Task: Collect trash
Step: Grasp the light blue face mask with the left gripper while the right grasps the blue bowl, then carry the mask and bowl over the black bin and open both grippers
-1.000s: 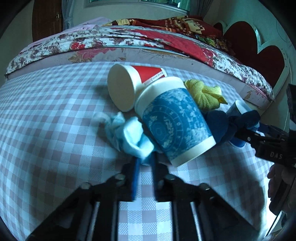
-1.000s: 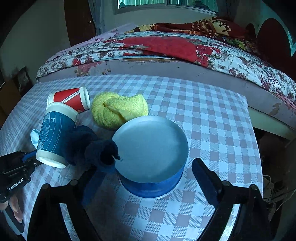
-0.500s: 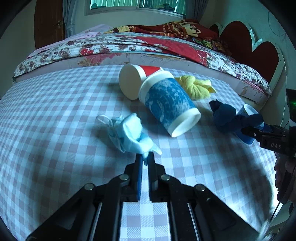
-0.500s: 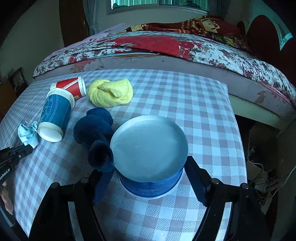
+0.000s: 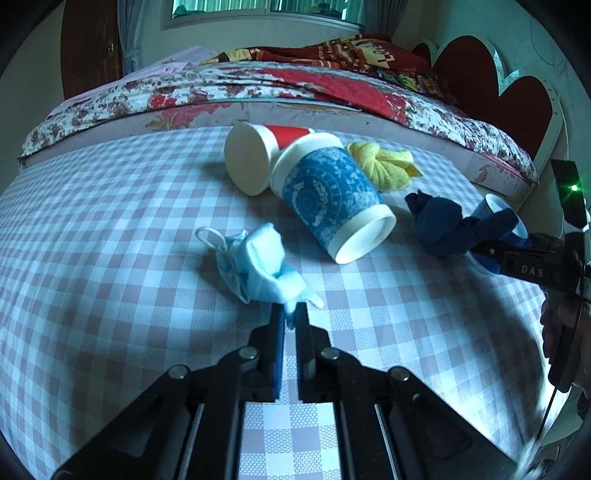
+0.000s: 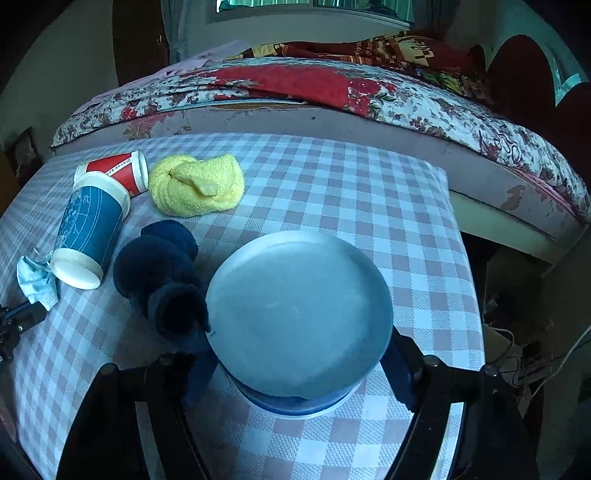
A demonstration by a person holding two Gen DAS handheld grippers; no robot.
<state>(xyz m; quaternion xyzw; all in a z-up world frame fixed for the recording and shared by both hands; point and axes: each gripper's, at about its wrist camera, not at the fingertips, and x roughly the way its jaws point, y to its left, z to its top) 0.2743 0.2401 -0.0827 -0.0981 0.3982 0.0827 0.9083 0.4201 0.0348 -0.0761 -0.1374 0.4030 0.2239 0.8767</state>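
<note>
One corner of the mask [image 5: 258, 266] is pinched in the closed left tool [image 5: 290, 317], while the bowl [image 6: 299, 314] is straddled by the wide-set right tool [image 6: 295, 373].

a table covered in a pink-and-white checked cloth [image 6: 332, 192] stands just in front of a bed [image 6: 369, 122] with a floral quilt [image 6: 424, 107], a red patterned blanket [image 5: 351, 59] heaped on top and a dark red heart-shaped headboard [image 5: 517, 92] at the right. on the cloth lie a balled yellow towel [image 6: 197, 188] and, nearer the camera, a knotted dark blue sock [image 6: 162, 273]. behind the bed are a window [image 5: 258, 11] with curtains and a dark wooden door [image 5: 90, 44], and cables [image 6: 517, 354] lie on the floor to the right of the table.
</note>
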